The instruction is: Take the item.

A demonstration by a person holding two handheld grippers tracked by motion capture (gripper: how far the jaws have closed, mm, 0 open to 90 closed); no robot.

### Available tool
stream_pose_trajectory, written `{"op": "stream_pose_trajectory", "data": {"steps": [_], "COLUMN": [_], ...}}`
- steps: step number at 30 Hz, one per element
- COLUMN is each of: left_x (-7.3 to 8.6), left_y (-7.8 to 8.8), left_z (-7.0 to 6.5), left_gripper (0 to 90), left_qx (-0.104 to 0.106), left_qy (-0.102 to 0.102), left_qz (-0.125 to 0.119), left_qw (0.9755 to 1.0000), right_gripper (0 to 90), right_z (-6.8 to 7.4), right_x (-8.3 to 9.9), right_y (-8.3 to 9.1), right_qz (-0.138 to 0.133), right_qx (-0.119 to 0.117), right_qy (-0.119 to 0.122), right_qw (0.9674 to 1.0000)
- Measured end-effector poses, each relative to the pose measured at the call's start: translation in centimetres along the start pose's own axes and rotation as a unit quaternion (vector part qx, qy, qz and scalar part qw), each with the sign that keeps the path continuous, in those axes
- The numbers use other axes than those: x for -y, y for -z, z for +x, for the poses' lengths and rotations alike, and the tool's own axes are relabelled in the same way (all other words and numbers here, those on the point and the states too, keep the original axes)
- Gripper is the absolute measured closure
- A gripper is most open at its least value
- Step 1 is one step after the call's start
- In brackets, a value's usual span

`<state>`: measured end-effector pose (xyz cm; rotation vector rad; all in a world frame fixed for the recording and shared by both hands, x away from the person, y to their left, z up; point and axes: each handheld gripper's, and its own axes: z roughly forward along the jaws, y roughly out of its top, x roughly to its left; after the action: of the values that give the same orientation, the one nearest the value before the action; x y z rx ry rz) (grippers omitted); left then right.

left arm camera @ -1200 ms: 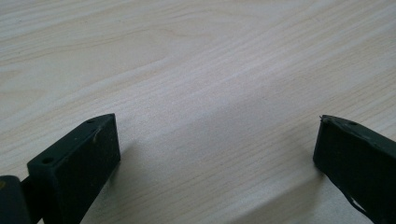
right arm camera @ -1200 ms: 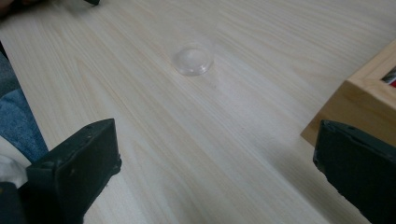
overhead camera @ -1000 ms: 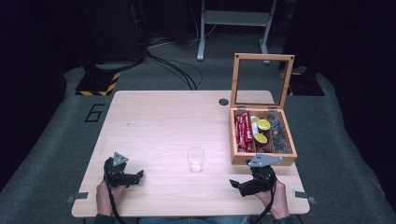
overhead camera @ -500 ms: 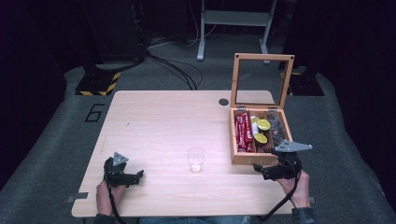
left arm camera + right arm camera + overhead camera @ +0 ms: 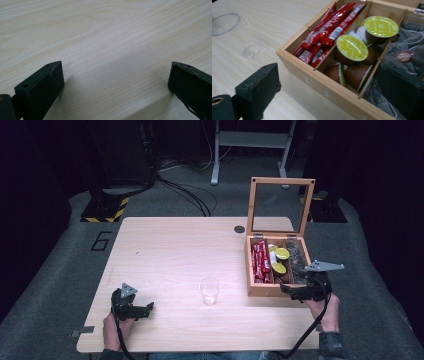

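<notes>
At the near edge of the tabletop [image 5: 170, 245], the left gripper [image 5: 142, 309] rests low over bare wood, its fingers [image 5: 42, 87] spread wide apart with nothing between them. The right gripper [image 5: 289, 290] is held at the near right corner of the wooden box [image 5: 262, 290]; its fingers [image 5: 259, 87] are likewise apart and empty, one outside the box's front wall, the other over the right-hand compartment. Between the two grippers, a clear plastic cup [image 5: 209, 290] stands upright, just left of the box and apart from it. Inside the box, red sachets [image 5: 329, 32] fill the left compartment, green-lidded brown capsules [image 5: 352, 50] the middle, and clear-wrapped tea bags [image 5: 407, 50] the right. Farther off, the box's glazed lid [image 5: 280, 205] stands open and upright. A dark round cable port [image 5: 239, 229] sits near the far edge.
</notes>
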<state>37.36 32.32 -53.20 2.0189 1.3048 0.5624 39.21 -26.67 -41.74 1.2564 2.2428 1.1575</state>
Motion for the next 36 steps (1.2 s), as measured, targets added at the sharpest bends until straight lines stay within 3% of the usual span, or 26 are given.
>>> {"op": "stream_pose_trajectory", "data": {"steps": [3,8,11,14,15,18,19,24,26,27,30,36], "left_x": [0.0,0.0,0.0,0.0,0.0,0.0,0.0,0.0,0.0,0.0,0.0,0.0], "left_y": [0.0,0.0,0.0,0.0,0.0,0.0,0.0,0.0,0.0,0.0,0.0,0.0], "left_z": [0.0,0.0,0.0,0.0,0.0,0.0,0.0,0.0,0.0,0.0,0.0,0.0], "left_gripper": [0.1,0.1,0.1,0.1,0.1,0.1,0.1,0.1,0.1,0.1,0.1,0.1], "left_qx": [0.0,0.0,0.0,0.0,0.0,0.0,0.0,0.0,0.0,0.0,0.0,0.0], "left_qy": [0.0,-0.001,-0.001,0.0,-0.001,0.0,0.0,0.0,-0.001,-0.001,-0.001,0.0], "left_qz": [0.0,0.0,0.0,0.0,0.0,0.0,0.0,0.0,0.0,0.0,0.0,0.0], "left_qw": [1.0,1.0,1.0,1.0,1.0,1.0,1.0,1.0,1.0,1.0,1.0,1.0], "right_gripper": [9.7,15.9,26.9,31.9,40.3,45.2,48.8,54.1,54.9,56.5,57.5,57.8], "right_z": [-1.5,-2.9,-3.9,-4.4,-4.9,-5.3,-5.7,-6.5,-6.7,-6.8,-7.1,-7.5], "right_x": [-0.4,-0.8,-0.9,-1.0,-1.0,-0.9,-0.9,-0.8,-0.8,-0.7,-0.7,-0.5], "right_y": [-0.1,-0.4,-0.5,-0.7,-0.9,-1.1,-1.5,-2.4,-2.7,-3.0,-3.5,-4.4], "right_qz": [-0.006,-0.005,-0.007,-0.007,-0.003,0.001,0.009,0.029,0.033,0.043,0.049,0.066], "right_qx": [0.003,0.011,0.022,0.027,0.039,0.048,0.061,0.085,0.091,0.1,0.107,0.112], "right_qy": [-0.018,-0.032,-0.051,-0.058,-0.064,-0.07,-0.077,-0.088,-0.083,-0.093,-0.09,-0.109], "right_qw": [0.9998,0.9994,0.9984,0.9979,0.9972,0.9964,0.9951,0.992,0.9919,0.9896,0.989,0.9855]}}
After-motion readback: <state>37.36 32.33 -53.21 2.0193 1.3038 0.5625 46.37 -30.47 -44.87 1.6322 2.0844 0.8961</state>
